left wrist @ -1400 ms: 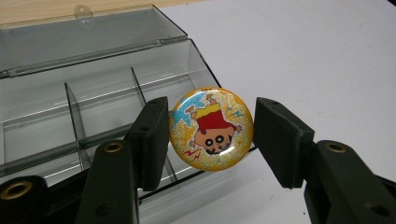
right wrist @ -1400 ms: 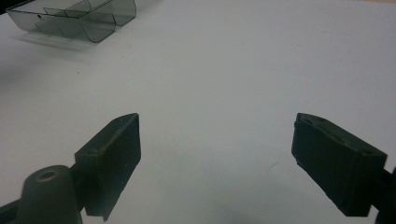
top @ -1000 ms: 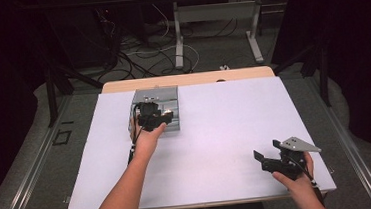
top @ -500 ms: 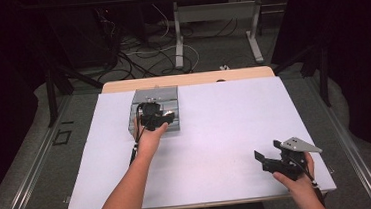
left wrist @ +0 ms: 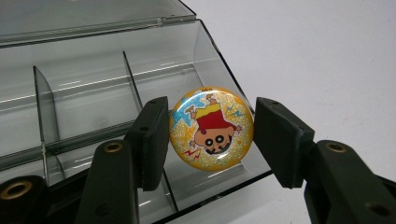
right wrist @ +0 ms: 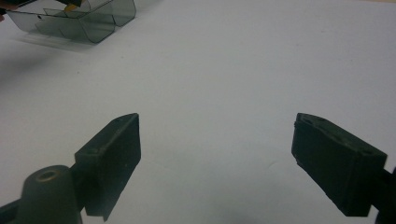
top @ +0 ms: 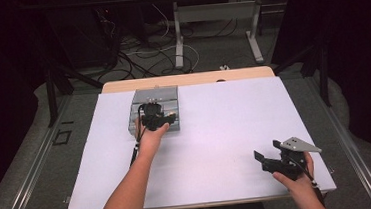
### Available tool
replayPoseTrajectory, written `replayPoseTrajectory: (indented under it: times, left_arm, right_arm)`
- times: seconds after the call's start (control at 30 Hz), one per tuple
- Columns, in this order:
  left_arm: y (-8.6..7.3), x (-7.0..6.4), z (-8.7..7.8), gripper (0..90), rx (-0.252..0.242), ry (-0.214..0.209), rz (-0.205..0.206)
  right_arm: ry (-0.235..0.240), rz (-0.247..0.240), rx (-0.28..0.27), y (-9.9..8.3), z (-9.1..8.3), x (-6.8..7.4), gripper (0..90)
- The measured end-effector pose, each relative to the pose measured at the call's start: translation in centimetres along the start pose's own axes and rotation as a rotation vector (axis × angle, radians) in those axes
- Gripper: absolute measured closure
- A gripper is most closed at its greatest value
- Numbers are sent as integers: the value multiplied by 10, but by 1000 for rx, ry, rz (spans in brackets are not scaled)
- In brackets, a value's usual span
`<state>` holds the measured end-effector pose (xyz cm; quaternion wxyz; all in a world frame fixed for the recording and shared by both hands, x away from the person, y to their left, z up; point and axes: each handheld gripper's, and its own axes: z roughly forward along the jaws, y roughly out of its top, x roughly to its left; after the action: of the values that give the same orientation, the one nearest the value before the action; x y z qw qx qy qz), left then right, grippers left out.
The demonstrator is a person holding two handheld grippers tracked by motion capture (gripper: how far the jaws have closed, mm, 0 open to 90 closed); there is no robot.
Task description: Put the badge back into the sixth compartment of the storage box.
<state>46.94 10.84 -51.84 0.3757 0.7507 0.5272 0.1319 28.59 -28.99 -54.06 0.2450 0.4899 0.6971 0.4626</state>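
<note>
Left gripper view: badge (left wrist: pixel 211 129) between spread left gripper (left wrist: pixel 211 140) jaws, over clear box (left wrist: pixel 93 74); right gripper (right wrist: pixel 217 158) spread.

Your left gripper (top: pixel 155 118) sits over the grey compartment box (top: pixel 154 98), at its near edge. Your right gripper (top: pixel 274 160) hovers well apart from that box, toward the white table's (top: pixel 215 127) near right corner.

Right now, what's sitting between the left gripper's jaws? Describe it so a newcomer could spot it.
Find the smoky clear divided box at the far left of the white table. The left gripper hovers over its near right corner. Between the open jaws sits a round badge, glittery yellow with a cartoon child in red, the one colourful thing there.
</note>
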Motion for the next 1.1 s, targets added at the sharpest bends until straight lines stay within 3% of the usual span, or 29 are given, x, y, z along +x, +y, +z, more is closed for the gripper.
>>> replayPoseTrajectory:
  times: [0.53, 0.9, 1.1]
  left_arm:
    - [-1, 1, 4, 468, 13, -1, -28]
    - [-1, 3, 5, 467, 19, -24, -49]
    - [0, 3, 3, 465, -3, -34, -60]
  right_arm:
    - [1, -1, 3, 0, -1, 1, 149]
    - [-3, -4, -5, 0, -1, 0, 149]
    - [6, -8, -9, 0, 0, 0, 149]
